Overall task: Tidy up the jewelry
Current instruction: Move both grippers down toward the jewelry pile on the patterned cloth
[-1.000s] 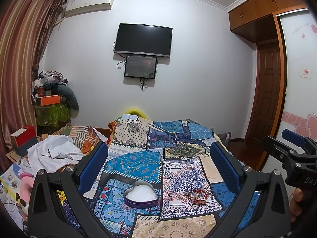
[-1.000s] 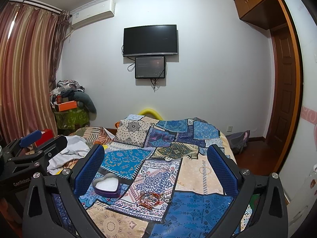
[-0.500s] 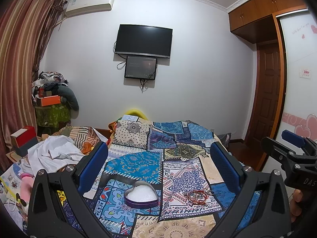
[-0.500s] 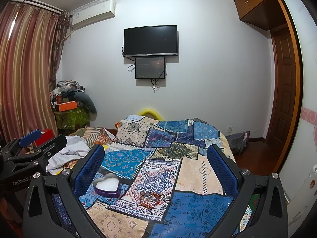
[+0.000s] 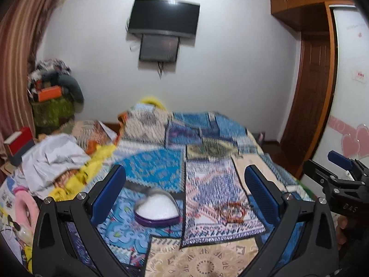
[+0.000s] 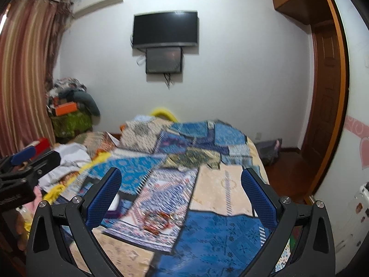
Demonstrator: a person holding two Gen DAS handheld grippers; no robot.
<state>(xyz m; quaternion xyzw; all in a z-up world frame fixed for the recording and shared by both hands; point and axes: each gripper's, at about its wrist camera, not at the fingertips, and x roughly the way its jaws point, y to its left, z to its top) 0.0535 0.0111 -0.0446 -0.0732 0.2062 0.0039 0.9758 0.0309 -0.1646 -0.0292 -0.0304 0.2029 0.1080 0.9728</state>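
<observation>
A purple heart-shaped box with white lining lies open on the patchwork bedspread. A tangle of red and gold bracelets lies to its right. My left gripper is open and empty above the bed, the box between its fingers. My right gripper is open and empty, with the bracelets below its middle. The box is mostly hidden behind the right gripper's left finger. Each gripper shows at the edge of the other's view.
White and yellow clothes are piled on the bed's left side. A pink item lies at the left edge. A wooden door stands at right. A TV hangs on the far wall.
Both grippers have tilted down and moved forward toward the bed; the frames now are motion-blurred. The box and bracelets look nearer. Both stay open.
</observation>
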